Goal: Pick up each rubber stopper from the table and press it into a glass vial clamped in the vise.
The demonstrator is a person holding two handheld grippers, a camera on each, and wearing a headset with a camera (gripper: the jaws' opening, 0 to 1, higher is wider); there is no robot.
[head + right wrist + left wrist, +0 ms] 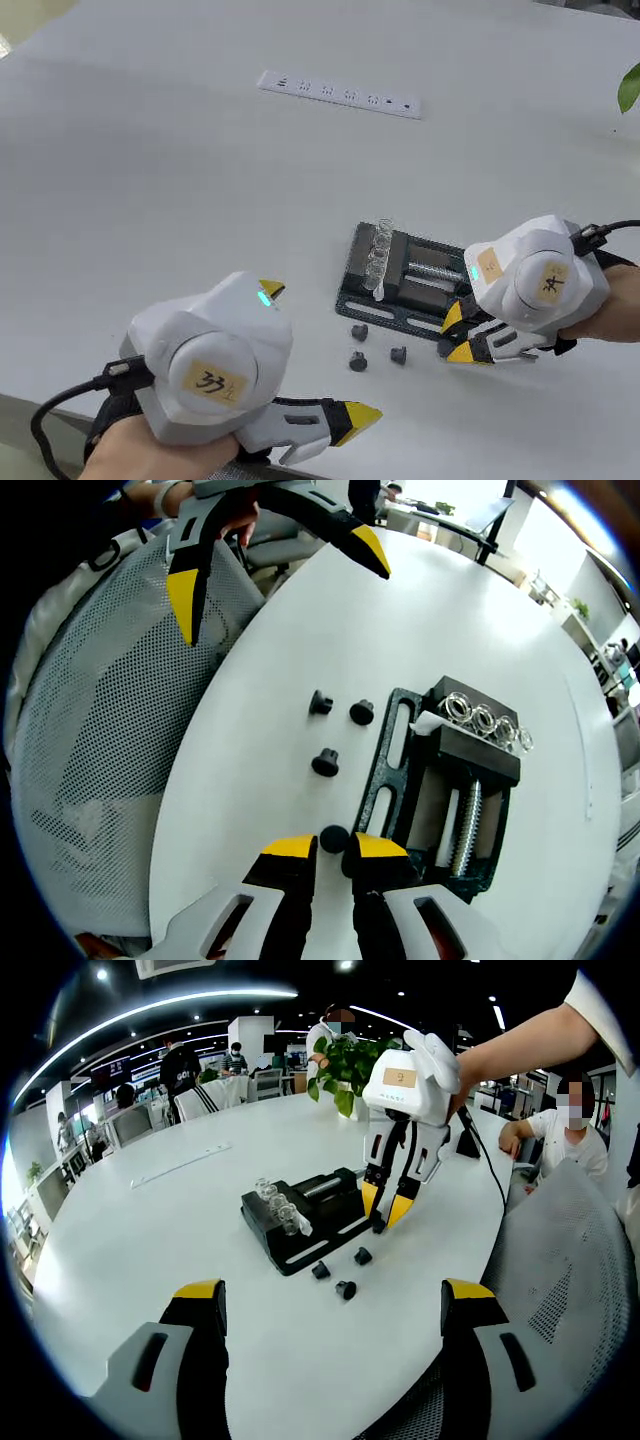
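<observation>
Stopper pick, right side. Right gripper (457,335) points steeply down at the table (150,150), jaws set to a narrow gap with one rubber stopper (333,836) between the tips. It looks pinched, resting on the table just beside the vise (470,810) base. Glass vials (482,720) stand upright in a row at the vise's far end, mouths up, beyond the claw across the vise body. Right gripper is much the nearer. Left gripper (315,350) hangs back, jaws wide apart, empty. Three loose stoppers (325,763) lie near the vise.
</observation>
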